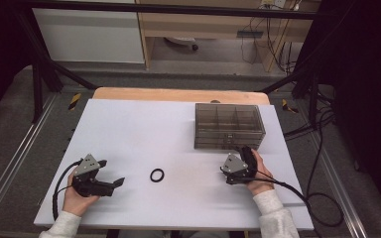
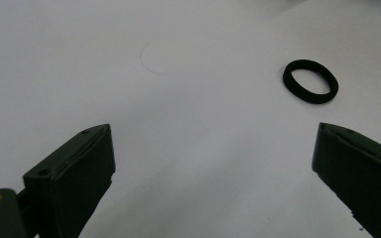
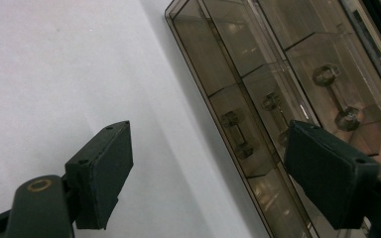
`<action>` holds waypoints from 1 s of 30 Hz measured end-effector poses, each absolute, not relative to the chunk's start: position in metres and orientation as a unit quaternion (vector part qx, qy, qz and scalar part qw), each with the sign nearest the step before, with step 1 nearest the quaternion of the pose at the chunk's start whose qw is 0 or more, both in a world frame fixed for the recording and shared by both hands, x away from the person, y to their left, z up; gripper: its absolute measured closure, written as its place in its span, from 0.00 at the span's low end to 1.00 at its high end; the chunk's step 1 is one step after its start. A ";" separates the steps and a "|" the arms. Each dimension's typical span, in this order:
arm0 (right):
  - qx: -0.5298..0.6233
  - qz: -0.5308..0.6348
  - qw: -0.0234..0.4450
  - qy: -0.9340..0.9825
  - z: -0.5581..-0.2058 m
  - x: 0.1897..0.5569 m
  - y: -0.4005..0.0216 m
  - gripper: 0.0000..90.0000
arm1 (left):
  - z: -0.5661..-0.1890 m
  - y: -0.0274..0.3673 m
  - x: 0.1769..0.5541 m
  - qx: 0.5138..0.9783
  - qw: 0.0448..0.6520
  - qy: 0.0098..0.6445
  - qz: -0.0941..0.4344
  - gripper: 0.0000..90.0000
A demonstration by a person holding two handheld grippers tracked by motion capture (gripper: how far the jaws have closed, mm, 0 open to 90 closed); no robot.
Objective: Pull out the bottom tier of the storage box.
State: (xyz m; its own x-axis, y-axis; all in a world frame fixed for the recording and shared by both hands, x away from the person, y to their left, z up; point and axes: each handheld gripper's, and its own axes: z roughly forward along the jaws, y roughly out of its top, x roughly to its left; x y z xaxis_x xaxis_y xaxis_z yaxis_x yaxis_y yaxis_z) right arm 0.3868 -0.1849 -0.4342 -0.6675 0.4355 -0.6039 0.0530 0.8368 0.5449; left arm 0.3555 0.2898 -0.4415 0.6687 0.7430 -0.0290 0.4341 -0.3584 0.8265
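My left claw [image 1: 113, 173] gapes empty on the white table [image 1: 129, 129]; the black ring [image 2: 310, 82] lies flat just ahead, off its right-hand jaw. My right claw [image 3: 206, 168], spread too, sits farther off by the smoky compartment box [image 3: 258, 94].

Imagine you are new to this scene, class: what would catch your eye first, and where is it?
First, the small black ring lying alone on the white table, between the two grippers. Next, the smoky clear compartment box at the far right, lid closed. The left gripper stands open, pointing toward the ring; the right gripper is open just in front of the box.
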 end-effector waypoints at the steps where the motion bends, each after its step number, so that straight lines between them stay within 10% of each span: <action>1: 0.139 0.249 0.384 0.878 -0.435 0.387 -0.184 0.23 | -0.441 0.290 0.355 0.804 0.433 0.366 0.179 0.03; 30: 0.086 0.224 0.449 0.861 -0.451 0.391 -0.174 0.39 | -0.442 0.289 0.356 0.806 0.431 0.365 0.179 0.03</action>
State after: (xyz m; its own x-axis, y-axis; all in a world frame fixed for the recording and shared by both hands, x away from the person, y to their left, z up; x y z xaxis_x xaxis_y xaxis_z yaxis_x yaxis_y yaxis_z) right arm 0.3905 -0.1739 -0.4506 -0.5819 0.3497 -0.7343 -0.0528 0.8847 0.4632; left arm 0.3556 0.2892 -0.4417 0.6697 0.7421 -0.0261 0.4338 -0.3624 0.8249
